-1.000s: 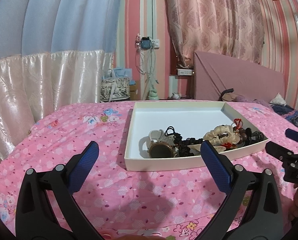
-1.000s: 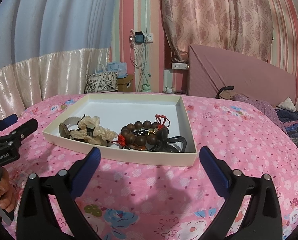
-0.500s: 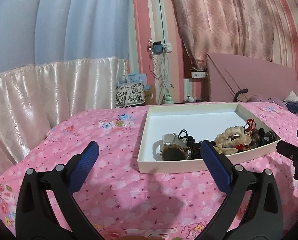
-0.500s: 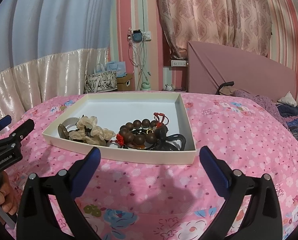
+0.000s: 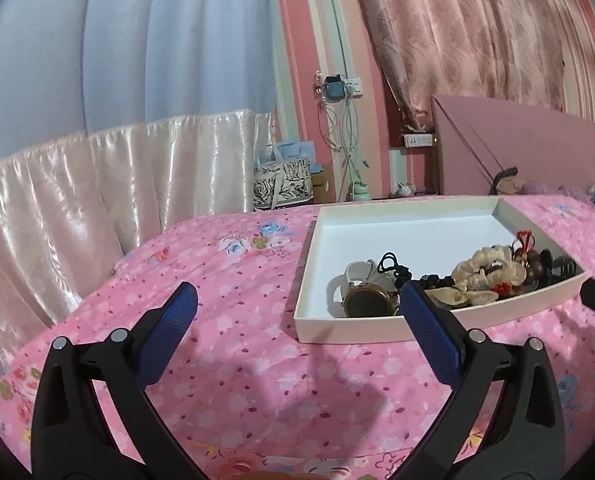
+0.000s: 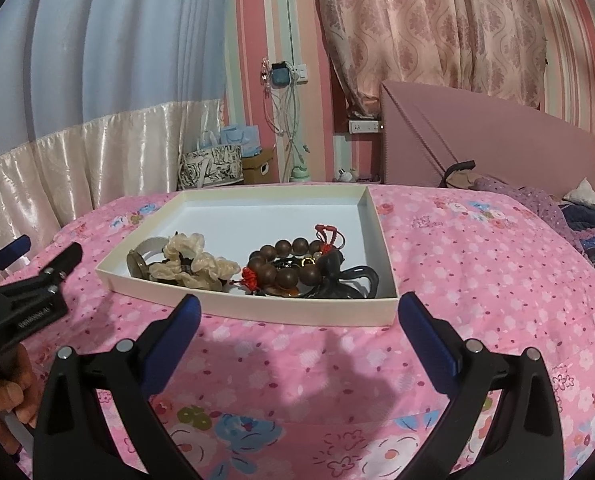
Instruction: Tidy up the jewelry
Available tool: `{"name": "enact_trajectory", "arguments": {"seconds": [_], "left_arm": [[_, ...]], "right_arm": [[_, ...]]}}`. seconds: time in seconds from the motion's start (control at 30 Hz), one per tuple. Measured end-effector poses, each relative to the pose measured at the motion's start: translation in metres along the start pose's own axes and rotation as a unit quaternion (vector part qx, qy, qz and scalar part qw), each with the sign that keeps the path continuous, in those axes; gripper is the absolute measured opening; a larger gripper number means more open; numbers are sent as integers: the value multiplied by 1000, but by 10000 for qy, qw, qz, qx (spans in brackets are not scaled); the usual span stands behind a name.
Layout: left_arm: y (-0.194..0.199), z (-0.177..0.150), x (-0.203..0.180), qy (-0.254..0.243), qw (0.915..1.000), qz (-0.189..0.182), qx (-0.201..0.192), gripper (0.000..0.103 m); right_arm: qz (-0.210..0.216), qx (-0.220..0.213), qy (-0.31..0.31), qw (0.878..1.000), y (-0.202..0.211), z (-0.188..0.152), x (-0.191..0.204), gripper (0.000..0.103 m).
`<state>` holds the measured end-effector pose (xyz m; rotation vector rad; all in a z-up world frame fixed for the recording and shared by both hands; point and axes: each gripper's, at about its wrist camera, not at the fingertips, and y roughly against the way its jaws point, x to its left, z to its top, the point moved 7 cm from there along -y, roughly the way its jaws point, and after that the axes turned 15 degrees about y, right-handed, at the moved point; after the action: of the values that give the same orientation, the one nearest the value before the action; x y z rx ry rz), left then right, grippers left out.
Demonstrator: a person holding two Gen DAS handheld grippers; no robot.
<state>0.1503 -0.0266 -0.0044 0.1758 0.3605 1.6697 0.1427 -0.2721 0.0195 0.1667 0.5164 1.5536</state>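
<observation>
since a second ago the left gripper (image 5: pixel 297 300) has swung toward the left, so the white tray (image 5: pixel 377 330) now sits further right in its view, and the right gripper (image 6: pixel 295 308) has eased a little closer to the tray's near wall — nothing inside the tray has shifted. both grippers hover over the pink floral bedspread (image 6: pixel 477 260) with their blue-padded fingers spread wide and nothing between them. the shallow white tray (image 6: pixel 297 314) lies flat on the bedspread, just beyond the fingertips in each view. all the jewelry is bunched along the tray's near edge, while the far half of its floor is bare. from the right wrist view, a watch (image 6: pixel 137 266) with a white strap lies at the left end, touching a cream fabric scrunchie (image 6: pixel 195 264); next comes a brown wooden bead bracelet (image 6: pixel 285 266) with red cord knots, and a black claw hair clip (image 6: pixel 347 278) rests against it at the right end. from the left wrist view the watch (image 5: pixel 367 302) is nearest, its round dark face tilted toward the camera, with small black hair ties (image 5: pixel 393 266) just behind it and the scrunchie (image 5: pixel 485 270) further right. the person's hand (image 6: pixel 7 396) grips the left gripper's handle at the left edge of the right wrist view — the tool's black frame juts toward the tray's left corner, apart from it.
</observation>
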Motion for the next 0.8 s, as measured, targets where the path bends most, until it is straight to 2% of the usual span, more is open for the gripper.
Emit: {"name": "enact_trajectory", "arguments": {"seconds": [0.3,0.8], "left_arm": [[-7,0,16,268,9991,289,180,100],[-1,2,19,334,9990,302,50,100]], "right_arm": [[51,-55,-32,10000,3,1,-2,99],[-47,-111,166,9998,7,5,-1,99]]}}
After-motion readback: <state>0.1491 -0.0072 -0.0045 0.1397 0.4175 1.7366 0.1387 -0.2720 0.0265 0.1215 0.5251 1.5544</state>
